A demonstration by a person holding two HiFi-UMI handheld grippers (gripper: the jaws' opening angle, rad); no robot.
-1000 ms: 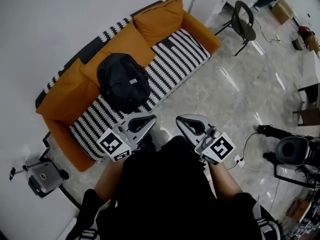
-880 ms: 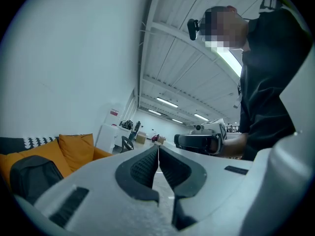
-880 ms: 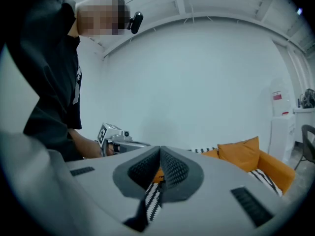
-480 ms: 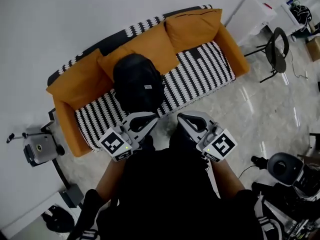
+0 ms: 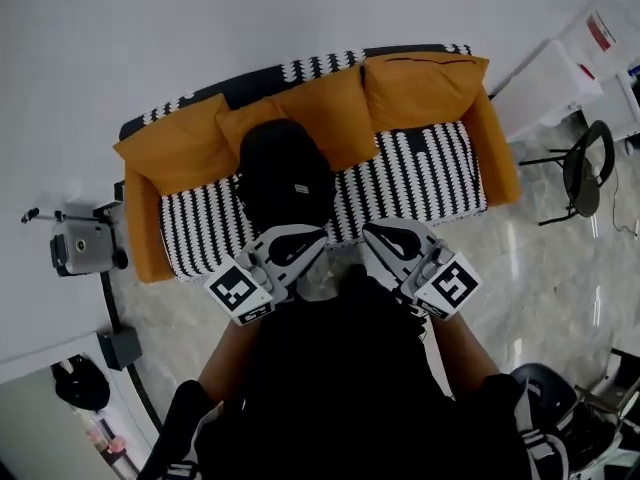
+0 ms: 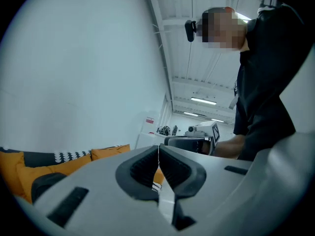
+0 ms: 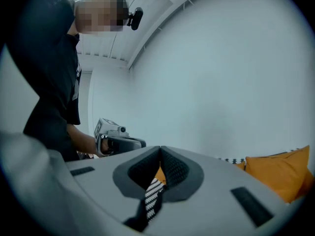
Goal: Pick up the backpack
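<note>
Since a second before, the sofa (image 5: 430,173) had swung from a slant to lie nearly square across the head view, and it had drawn closer to both claws as the person turned to face it. In that view the black backpack (image 5: 285,173) sat on the striped seat, left of the middle, leaning back against the orange cushions (image 5: 330,118). The left claw (image 5: 318,238) had its tip just short of the bag's near edge, while the right claw (image 5: 371,233) pointed at bare seat beside it. No handle or strap could be picked out on the bag from above, so a reach from there would likely have closed on loose cloth, and a soft bag caught that way could sag, twist or slip free. In the left gripper view the pads (image 6: 142,168) met with only a hairline between them and nothing held, and they faced the pale wall (image 6: 83,68) rather than the bag. The right gripper view showed its pads (image 7: 174,171) pressed together the same way, empty, with a sliver of striped seat showing below them. With both claws fully narrow, pushing on without opening them would only have shoved the bag deeper into the cushions or tipped it over. A low approach might also have pinched the seat cover along with the bag.
</note>
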